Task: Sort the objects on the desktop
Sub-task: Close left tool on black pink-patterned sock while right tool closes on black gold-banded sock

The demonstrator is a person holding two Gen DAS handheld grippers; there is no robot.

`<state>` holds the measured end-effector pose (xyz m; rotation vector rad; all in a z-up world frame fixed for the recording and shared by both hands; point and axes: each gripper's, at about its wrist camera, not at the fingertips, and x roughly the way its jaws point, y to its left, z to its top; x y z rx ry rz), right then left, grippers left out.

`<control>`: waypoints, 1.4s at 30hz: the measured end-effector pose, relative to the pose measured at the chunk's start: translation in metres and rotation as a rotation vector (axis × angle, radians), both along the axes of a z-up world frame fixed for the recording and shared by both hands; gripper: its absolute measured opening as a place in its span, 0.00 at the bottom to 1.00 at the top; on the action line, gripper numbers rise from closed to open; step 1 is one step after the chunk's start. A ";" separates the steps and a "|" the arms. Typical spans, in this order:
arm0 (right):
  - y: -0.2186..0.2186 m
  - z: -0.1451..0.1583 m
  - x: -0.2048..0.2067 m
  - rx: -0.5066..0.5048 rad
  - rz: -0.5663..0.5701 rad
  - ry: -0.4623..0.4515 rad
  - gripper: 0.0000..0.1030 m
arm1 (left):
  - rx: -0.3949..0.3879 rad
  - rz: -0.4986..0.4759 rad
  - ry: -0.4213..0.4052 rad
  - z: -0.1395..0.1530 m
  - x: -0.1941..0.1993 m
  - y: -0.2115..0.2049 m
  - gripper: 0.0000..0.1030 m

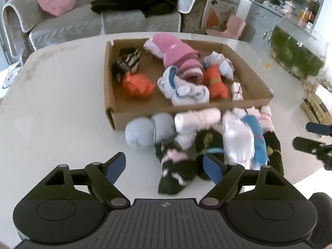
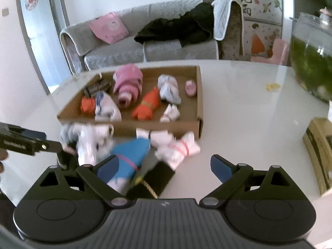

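- While both tools hang over the near edge of the pile, the left hand-held gripper [image 1: 165, 166] stands spread with nothing pinched, its blue pads either side of a black sock with pink and white patches [image 1: 176, 172].
- Spread just as wide and empty, the right hand-held gripper [image 2: 164, 168] hovers with one pad over a blue sock [image 2: 129, 155] and the other above bare bench.
- Loose rolled socks lie heaped on the white bench [image 1: 62, 103], pressed against the front wall of the cardboard box [image 1: 166, 114]; the pale grey pair [image 1: 145, 130] sits at the pile's left end, and a white bundle with pink stripes [image 2: 178, 149] at its right.
- Inside the box several bundles already lie spread out: a pink roll [image 1: 176, 56], two orange ones [image 1: 138, 85], a black-and-white striped pair [image 1: 126, 62].
- Judging by that split, the box collects the sorted socks and the heap outside awaits its turn, so open jaws suit a fresh pick.
- Motion blur softens the pile, so exact contact cannot be told.
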<state>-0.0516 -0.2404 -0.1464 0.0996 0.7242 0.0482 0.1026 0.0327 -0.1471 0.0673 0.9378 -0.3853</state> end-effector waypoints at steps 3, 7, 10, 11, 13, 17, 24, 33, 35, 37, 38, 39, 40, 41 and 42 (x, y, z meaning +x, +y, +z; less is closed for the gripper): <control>0.009 -0.008 -0.007 -0.042 -0.014 -0.014 0.91 | 0.009 0.010 -0.011 -0.003 -0.014 0.002 0.84; 0.016 -0.017 -0.007 -0.067 -0.028 -0.032 0.91 | 0.023 0.022 -0.029 -0.005 -0.025 0.007 0.84; 0.023 -0.023 -0.008 -0.116 -0.032 -0.037 0.91 | 0.014 0.034 -0.029 -0.005 -0.030 0.014 0.84; 0.024 -0.026 -0.008 -0.124 -0.031 -0.036 0.91 | 0.013 0.037 -0.026 -0.005 -0.032 0.016 0.84; 0.027 -0.030 -0.008 -0.148 -0.035 -0.031 0.90 | 0.016 0.041 -0.022 -0.006 -0.034 0.019 0.84; 0.024 -0.038 -0.010 -0.139 -0.032 -0.024 0.83 | 0.018 0.045 -0.021 -0.006 -0.036 0.023 0.85; 0.014 -0.036 -0.025 -0.108 -0.046 -0.052 0.63 | 0.032 0.035 -0.024 -0.008 -0.035 0.014 0.85; 0.008 -0.041 -0.025 -0.105 -0.090 -0.064 0.78 | 0.082 0.023 -0.063 -0.021 -0.029 -0.002 0.85; 0.008 -0.042 -0.023 -0.100 -0.091 -0.061 0.78 | 0.109 0.022 -0.076 -0.024 -0.028 -0.005 0.85; 0.007 -0.043 -0.022 -0.092 -0.090 -0.060 0.77 | 0.133 0.021 -0.098 -0.027 -0.028 -0.008 0.85; 0.007 -0.044 -0.021 -0.087 -0.087 -0.055 0.74 | 0.140 0.021 -0.105 -0.027 -0.028 -0.009 0.85; 0.008 -0.045 -0.021 -0.084 -0.085 -0.048 0.73 | 0.143 0.020 -0.110 -0.028 -0.028 -0.009 0.85; 0.008 -0.046 -0.020 -0.083 -0.083 -0.045 0.72 | 0.143 0.021 -0.114 -0.029 -0.027 -0.010 0.85; 0.008 -0.046 -0.021 -0.085 -0.081 -0.046 0.71 | 0.143 0.024 -0.116 -0.030 -0.026 -0.011 0.85; 0.009 -0.047 -0.021 -0.086 -0.075 -0.045 0.69 | 0.143 0.029 -0.119 -0.031 -0.025 -0.011 0.85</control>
